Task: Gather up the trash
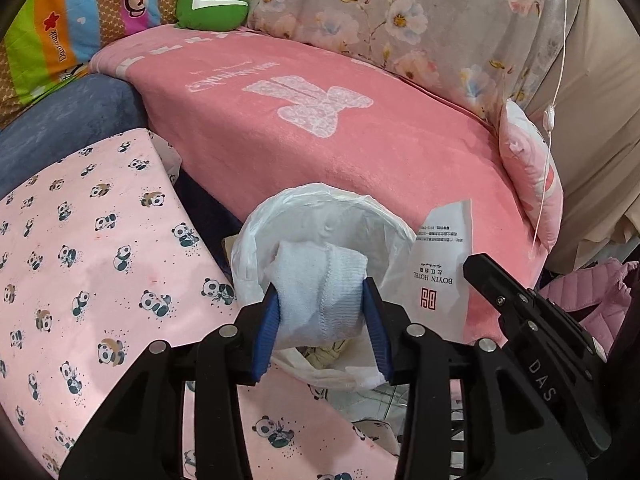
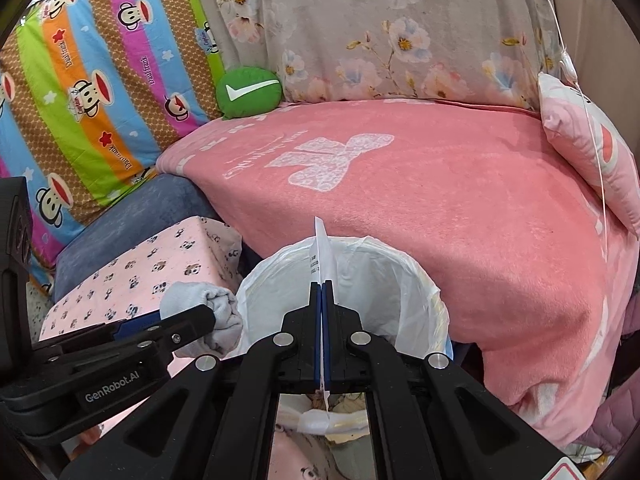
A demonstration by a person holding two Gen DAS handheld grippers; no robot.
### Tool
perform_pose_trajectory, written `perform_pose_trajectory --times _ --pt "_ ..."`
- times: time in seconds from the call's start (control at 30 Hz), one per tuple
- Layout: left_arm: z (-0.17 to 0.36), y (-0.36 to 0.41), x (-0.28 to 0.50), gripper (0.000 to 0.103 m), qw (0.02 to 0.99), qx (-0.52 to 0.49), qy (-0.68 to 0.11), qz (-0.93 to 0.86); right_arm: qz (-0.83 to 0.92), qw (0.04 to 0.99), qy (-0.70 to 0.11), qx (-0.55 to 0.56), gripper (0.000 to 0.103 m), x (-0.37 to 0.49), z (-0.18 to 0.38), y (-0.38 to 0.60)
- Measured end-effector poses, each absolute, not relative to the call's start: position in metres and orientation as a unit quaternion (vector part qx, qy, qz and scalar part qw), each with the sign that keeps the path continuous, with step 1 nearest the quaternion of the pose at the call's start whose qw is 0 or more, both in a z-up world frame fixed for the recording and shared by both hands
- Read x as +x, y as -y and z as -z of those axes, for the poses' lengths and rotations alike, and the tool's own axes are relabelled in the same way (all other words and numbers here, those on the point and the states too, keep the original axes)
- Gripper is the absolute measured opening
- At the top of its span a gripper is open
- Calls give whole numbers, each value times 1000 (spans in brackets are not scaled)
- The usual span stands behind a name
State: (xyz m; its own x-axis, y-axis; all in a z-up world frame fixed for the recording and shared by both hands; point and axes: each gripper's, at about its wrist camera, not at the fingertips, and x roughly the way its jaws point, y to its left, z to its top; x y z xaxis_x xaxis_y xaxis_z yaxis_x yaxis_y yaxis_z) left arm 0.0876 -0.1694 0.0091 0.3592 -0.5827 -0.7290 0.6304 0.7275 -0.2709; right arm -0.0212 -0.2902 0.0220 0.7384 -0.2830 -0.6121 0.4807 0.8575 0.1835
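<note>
At lower centre, the left gripper is clamped mid-body on the soft, light, compressible white sock, a secure hold.

both wrist views close above the lined bin, angled down, bed beyond

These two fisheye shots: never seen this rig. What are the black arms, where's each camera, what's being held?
No robot here: a person holds a handheld claw in each hand, and each claw carries a camera looking forward along its own fingers.

In the left wrist view, the left claw grips a white sock between its blue pads, in front of a bin lined with a white bag.

In the right wrist view, the right claw is shut on a hotel paper slip, seen edge-on over the same bin; the left claw enters from the left.

Behind lie a pink blanket, a panda-print cloth and a green cushion.
</note>
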Motion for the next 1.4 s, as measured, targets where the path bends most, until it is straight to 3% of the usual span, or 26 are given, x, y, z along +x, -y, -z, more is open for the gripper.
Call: perform_pose_trajectory --times 0.1,0.23,0.5,0.7,0.77,0.83,0.93,1.03,1.17,1.4 --pt "-5 180 92 41 825 35 -430 364 207 917 -297 167 1 -14 -20 298" --pt "-2 185 98 54 830 33 -429 354 206 917 -298 168 1 -5 -18 304" --pt "-2 181 104 61 841 38 -422 337 190 917 -305 172 2 9 -12 306" --pt "-3 165 103 72 858 48 -410 307 183 918 -311 165 9 14 -12 295" --pt "-3 158 102 73 863 54 -410 291 182 917 -316 161 18 16 -13 291" --pt "-3 152 102 73 865 56 -411 281 178 917 -319 160 34 15 -15 287" --pt "-3 139 100 83 874 57 -409 257 182 918 -320 150 43 12 -18 279" --pt "-7 128 94 83 882 64 -401 240 190 915 -329 136 58 7 -22 271" --pt "-12 117 85 91 892 77 -391 212 207 909 -336 130 69 -4 -27 264" --pt "-13 104 76 92 894 74 -398 192 228 902 -348 112 83 -20 -32 253"
